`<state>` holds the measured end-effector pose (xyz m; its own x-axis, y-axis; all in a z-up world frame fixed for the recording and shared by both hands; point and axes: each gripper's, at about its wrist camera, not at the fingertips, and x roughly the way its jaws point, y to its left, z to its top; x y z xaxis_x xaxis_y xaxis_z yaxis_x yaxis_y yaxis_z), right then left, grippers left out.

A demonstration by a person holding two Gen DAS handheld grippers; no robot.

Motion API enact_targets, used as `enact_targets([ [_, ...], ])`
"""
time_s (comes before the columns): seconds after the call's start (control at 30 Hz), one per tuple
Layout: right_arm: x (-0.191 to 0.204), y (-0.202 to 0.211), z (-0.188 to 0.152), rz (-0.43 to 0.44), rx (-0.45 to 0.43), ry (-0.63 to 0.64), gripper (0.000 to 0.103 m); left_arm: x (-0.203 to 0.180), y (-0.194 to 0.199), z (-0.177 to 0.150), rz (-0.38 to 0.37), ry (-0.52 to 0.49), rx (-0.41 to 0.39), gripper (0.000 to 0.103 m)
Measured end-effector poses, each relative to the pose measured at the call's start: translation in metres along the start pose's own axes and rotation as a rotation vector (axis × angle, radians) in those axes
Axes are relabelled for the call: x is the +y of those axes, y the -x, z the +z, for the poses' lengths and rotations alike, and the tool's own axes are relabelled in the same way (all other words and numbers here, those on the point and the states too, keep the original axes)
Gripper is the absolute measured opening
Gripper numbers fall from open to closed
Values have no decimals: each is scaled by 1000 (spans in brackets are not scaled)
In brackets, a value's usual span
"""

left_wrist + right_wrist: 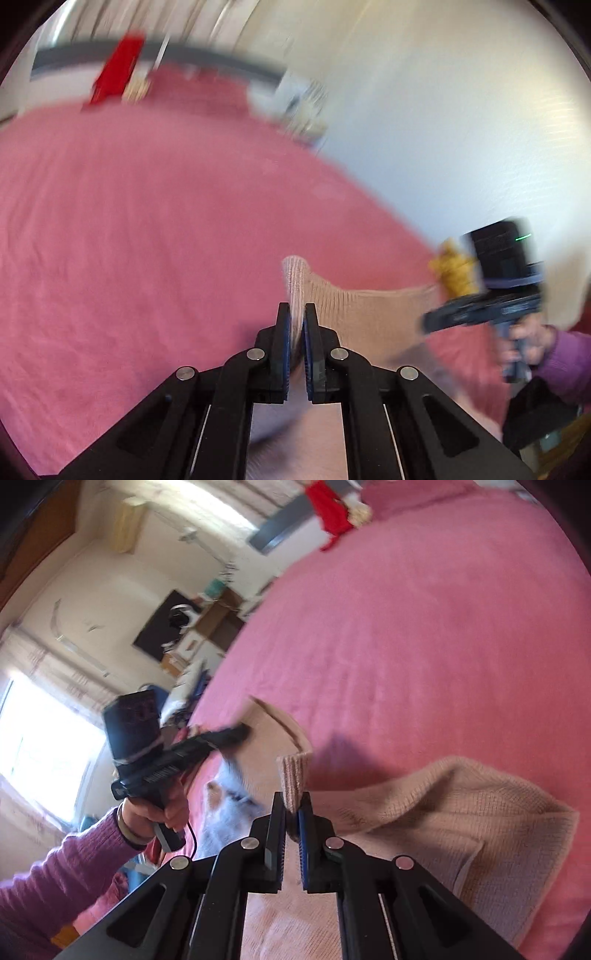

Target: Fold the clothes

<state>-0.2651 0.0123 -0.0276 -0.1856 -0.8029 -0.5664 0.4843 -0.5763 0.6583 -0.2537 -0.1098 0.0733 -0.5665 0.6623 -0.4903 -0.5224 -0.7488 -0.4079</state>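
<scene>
A beige knitted sweater (461, 812) lies partly lifted over a pink bed cover (424, 627). My right gripper (293, 805) is shut on a ribbed edge of the sweater (293, 771) that stands up between its fingers. In the left wrist view my left gripper (296, 317) is shut on another ribbed edge of the same sweater (295, 277), and the knit stretches rightward to the other gripper (480, 314). Each view shows the opposite gripper held by a hand in a purple sleeve (55, 867). The left wrist view is blurred by motion.
The pink bed cover (129, 221) fills most of both views. A red garment (118, 70) hangs at the far end of the bed. Shelves, a dark board and clutter (192, 627) stand against the wall beside the bed, near a bright window (37, 738).
</scene>
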Motion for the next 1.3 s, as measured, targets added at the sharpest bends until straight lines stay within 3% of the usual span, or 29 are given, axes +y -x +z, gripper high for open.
enact_targets([
  [0.13, 15, 9, -45, -25, 34, 66, 5, -28, 58, -53, -20, -60, -5, 6],
  [0.2, 9, 4, -71, -60, 64, 48, 8, -32, 61, -72, 21, -35, 2, 8],
  [0.27, 0, -6, -92, -132, 94, 20, 23, -37, 65, -90, 62, -10, 8, 11],
  [0.37, -20, -15, -120, -231, 153, -68, 23, -44, 70, -118, 124, 27, 18, 11],
  [0.47, -33, 4, -135, -333, 131, -151, 23, -51, 75, -146, 186, 65, 28, 11],
  [0.57, -26, 33, -141, -340, 22, -184, 24, -58, 81, -174, 248, 102, 38, 11],
  [0.7, 3, 24, -109, -278, -97, -122, 24, -46, 63, -129, 325, 120, -26, 14],
  [0.8, 28, -11, -80, -264, -97, -33, 24, -35, 19, -97, 326, 109, -42, 37],
  [0.83, 37, -26, -72, -275, -96, 4, 24, -29, 10, -95, 332, 108, -33, 39],
  [0.9, 45, -60, -56, -329, -68, 93, 23, -11, -13, -92, 385, 106, 34, 39],
  [0.97, 39, -90, -53, -433, -7, 167, 23, 17, -30, -100, 487, 108, 149, 39],
  [1.0, 32, -97, -57, -447, 3, 180, 22, 29, -39, -105, 470, 122, 162, 39],
  [1.07, 15, -108, -67, -460, 14, 197, 21, 38, -35, -110, 400, 121, 89, 39],
  [1.2, 1, -77, -64, -341, -57, 90, 22, 34, -21, -101, 362, 120, 63, 40],
  [1.27, -4, -55, -55, -271, -136, 14, 24, 36, -4, -94, 371, 153, -4, 55],
  [1.3, -6, -45, -50, -229, -181, -13, 25, 41, 0, -93, 401, 169, -15, 70],
])
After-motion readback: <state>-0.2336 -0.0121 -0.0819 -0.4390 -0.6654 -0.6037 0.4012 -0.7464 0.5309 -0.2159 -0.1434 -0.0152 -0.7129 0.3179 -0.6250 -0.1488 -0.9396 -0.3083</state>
